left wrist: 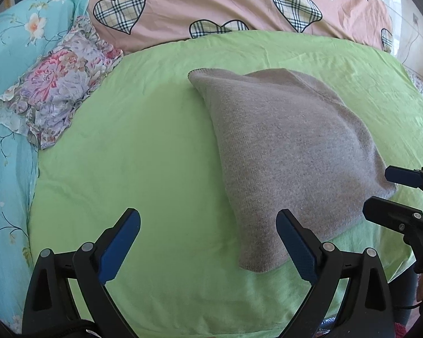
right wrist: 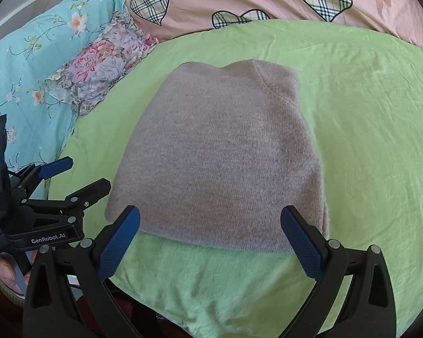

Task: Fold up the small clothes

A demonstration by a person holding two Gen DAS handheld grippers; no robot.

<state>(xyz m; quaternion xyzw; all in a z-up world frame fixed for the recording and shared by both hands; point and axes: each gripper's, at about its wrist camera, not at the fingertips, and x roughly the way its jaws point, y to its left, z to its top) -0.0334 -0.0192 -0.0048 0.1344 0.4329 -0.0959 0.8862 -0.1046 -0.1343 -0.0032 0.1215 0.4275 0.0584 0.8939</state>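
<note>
A grey knitted garment lies folded into a compact block on the green sheet; it also shows in the right wrist view. My left gripper is open and empty, just off the garment's near left corner. My right gripper is open and empty at the garment's near edge, its jaws spanning that edge. The right gripper shows at the right of the left wrist view, and the left gripper shows at the left of the right wrist view.
A folded floral garment lies at the far left on the green sheet's edge. A pink quilt with plaid hearts lies behind. A turquoise floral cover lies on the left. The bed's near edge is just below the grippers.
</note>
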